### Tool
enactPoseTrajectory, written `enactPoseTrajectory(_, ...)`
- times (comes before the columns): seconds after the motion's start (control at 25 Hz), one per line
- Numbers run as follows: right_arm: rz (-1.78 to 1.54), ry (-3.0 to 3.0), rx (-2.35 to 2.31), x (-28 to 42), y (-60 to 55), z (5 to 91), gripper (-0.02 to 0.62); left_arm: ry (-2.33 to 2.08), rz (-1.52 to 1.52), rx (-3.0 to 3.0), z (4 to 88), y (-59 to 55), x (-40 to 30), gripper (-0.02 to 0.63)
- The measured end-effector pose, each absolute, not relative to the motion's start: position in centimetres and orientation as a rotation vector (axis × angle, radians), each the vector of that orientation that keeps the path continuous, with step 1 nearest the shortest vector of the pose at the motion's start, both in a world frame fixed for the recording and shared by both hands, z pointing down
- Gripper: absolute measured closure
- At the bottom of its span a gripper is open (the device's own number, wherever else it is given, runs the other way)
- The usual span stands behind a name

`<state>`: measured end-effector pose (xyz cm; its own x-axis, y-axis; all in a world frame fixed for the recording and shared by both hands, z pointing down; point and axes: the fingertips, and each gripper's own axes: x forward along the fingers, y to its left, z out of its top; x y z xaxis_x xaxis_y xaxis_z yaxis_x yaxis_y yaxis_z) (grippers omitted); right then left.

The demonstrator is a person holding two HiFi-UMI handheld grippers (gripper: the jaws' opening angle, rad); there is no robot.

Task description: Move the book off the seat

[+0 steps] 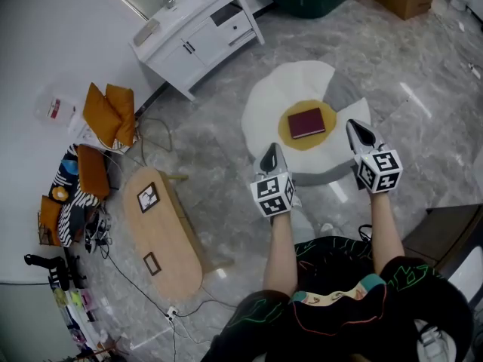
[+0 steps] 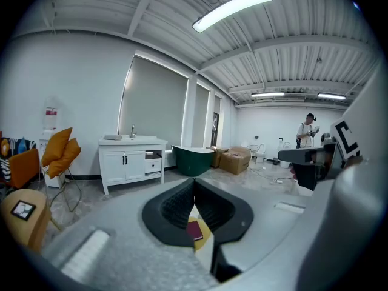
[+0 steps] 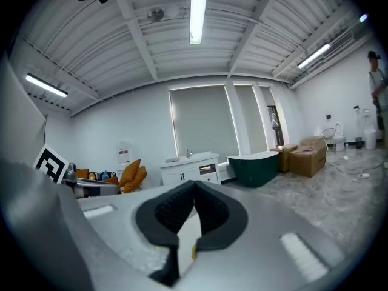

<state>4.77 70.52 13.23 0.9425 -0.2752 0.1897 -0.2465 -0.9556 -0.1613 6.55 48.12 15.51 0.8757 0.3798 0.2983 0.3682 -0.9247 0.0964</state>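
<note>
The book (image 1: 306, 123) lies flat and closed on the yellow middle of the seat (image 1: 268, 104), a low white cushion on the floor. The left gripper (image 1: 271, 151) and the right gripper (image 1: 355, 127) are held out side by side at the near side of the seat. The book is ahead of them, between their lines and apart from both. Both pairs of jaws are pressed together with nothing in them.

From where I stand, the first worry is those shut jaws. If they reach the book like that they can only shove it, and it may skid across the seat and drop off the far side onto the floor.

The second is the book itself. It looks thin and lies flush on what seems a soft top, so there is little edge to get under. A jaw coming in too high would ride over the cover, and one coming in too low would dig into the cushion.

A grip on the top cover alone would likely let the book fall open and hang, or slip out. With two grippers, an uneven pinch could twist it.

Cables trail on the floor near the tabletop (image 1: 162, 228) to the left, which could catch a foot.
</note>
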Motion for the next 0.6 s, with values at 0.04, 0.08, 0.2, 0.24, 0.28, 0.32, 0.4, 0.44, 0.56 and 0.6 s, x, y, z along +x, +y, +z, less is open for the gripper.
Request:
enactPoseTrajectory(0.04, -0.329, 0.384, -2.961, 4.9, 70.9, 13.7, 0.592, 0.611, 0.500, 3.003, 16.0, 48.4, 6.9, 0.595)
enactPoseTrajectory(0.08, -0.342, 0.368, -2.961, 5.1, 71.2, 14.2, 0.592, 0.623, 0.510, 2.998, 16.4, 48.6, 7.3, 0.595)
enactPoseTrajectory(0.2, -0.378, 0.327, -2.966, 6.2, 72.1, 15.4, 0.592, 0.656, 0.544, 2.973, 17.9, 49.5, 9.1, 0.595)
enactPoseTrajectory(0.24, -0.390, 0.316, -2.969, 6.8, 72.3, 15.7, 0.592, 0.665, 0.556, 2.964, 18.4, 49.7, 9.9, 0.595)
enactPoseTrajectory(0.28, -0.401, 0.304, -2.969, 7.4, 72.6, 16.0, 0.592, 0.672, 0.567, 2.955, 18.8, 50.0, 10.7, 0.595)
enactPoseTrajectory(0.32, -0.412, 0.293, -2.967, 8.1, 72.8, 16.4, 0.592, 0.681, 0.578, 2.947, 19.2, 50.2, 11.6, 0.595)
enactPoseTrajectory(0.4, -0.436, 0.269, -2.957, 9.6, 73.0, 17.4, 0.592, 0.708, 0.608, 2.927, 20.6, 50.7, 13.1, 0.595)
enactPoseTrajectory(0.44, -0.457, 0.258, -2.950, 10.3, 73.1, 18.3, 0.592, 0.724, 0.633, 2.912, 21.6, 51.0, 13.7, 0.595)
enactPoseTrajectory(0.56, -0.586, 0.230, -2.901, 11.6, 72.4, 22.7, 0.592, 0.764, 0.762, 2.853, 25.7, 51.0, 14.5, 0.595)
enactPoseTrajectory(0.6, -0.644, 0.219, -2.881, 11.9, 72.3, 24.4, 0.592, 0.765, 0.810, 2.831, 27.1, 50.8, 14.8, 0.595)
